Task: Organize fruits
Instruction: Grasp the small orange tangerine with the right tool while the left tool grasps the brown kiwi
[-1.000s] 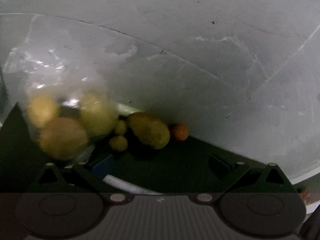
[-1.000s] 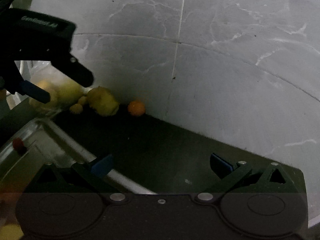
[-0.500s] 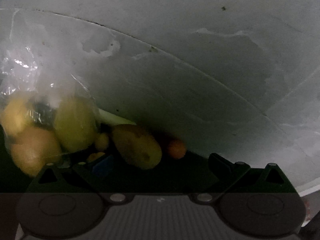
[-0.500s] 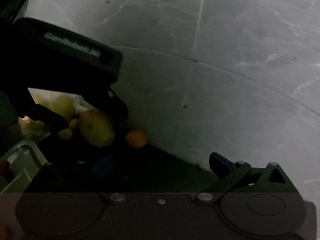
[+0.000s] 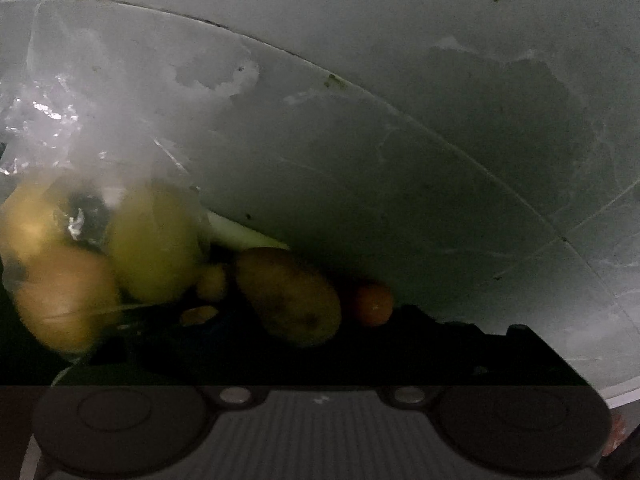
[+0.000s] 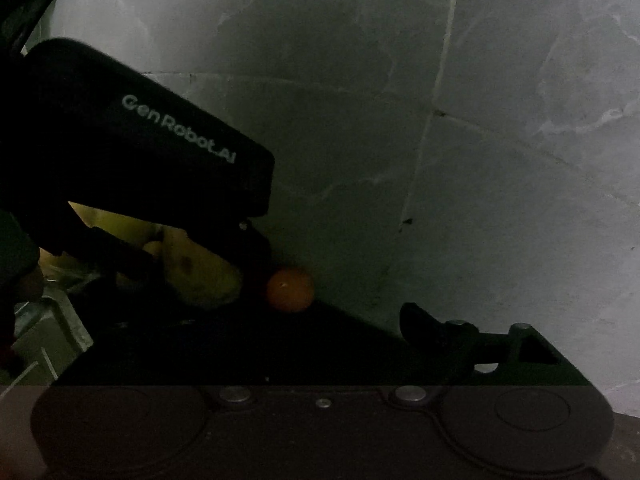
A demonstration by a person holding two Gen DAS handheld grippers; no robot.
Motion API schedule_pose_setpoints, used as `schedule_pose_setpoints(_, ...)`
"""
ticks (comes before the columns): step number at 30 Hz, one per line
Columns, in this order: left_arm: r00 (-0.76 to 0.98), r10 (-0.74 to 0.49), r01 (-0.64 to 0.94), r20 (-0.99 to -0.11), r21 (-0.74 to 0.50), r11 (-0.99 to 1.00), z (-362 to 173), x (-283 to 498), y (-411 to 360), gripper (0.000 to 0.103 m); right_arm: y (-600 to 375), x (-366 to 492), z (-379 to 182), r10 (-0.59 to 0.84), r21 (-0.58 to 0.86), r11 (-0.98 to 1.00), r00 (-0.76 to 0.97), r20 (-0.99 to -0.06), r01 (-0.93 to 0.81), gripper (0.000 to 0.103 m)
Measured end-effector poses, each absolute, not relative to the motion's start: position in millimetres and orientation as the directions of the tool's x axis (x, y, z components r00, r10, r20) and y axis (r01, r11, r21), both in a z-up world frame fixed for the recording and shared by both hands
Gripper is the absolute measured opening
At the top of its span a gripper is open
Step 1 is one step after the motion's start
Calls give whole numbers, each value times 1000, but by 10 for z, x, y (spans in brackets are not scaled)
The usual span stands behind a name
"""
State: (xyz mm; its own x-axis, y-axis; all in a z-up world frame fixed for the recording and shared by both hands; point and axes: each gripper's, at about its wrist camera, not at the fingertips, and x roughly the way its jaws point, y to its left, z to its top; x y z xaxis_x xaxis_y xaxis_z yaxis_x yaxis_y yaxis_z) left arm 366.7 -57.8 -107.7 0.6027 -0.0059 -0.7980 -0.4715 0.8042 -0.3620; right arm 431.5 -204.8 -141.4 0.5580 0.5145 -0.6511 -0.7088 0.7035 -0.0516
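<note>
The yellow-green fruit (image 5: 288, 296) is now seen nearer, the left gripper (image 6: 208, 264) spread wide around it. The right gripper (image 6: 304, 344) is held wide; its left finger is lost in darkness. The small orange fruit (image 6: 290, 289) lies just right of the yellow-green fruit.

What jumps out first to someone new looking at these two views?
In the left wrist view, a clear plastic bag of yellow fruit fills the left side, with a large loose yellow-green fruit beside it and a small orange fruit further right by the grey wall. In the right wrist view, the black body of the left gripper, lettered GenRobot.AI, looms over that same fruit.
</note>
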Motion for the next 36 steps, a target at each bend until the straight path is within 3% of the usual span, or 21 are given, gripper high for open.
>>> schedule_pose_setpoints(6, 593, 15, -511, -805, -362, 779, -1092, 3724, -577, 83, -1988, 4327, -1446, 517, -55, 693, 549, -656, -719, 79)
schedule_pose_setpoints(14, 568, 10, -557, -823, -375, 741, -1176, 3738, -467, 70, -1842, 4385, -1519, 522, -55, 681, 537, -663, -730, 66)
schedule_pose_setpoints(36, 557, 21, -614, -830, -395, 684, -1305, 3838, -413, 61, -2002, 4449, -1444, 542, 0, 683, 507, -670, -730, 35)
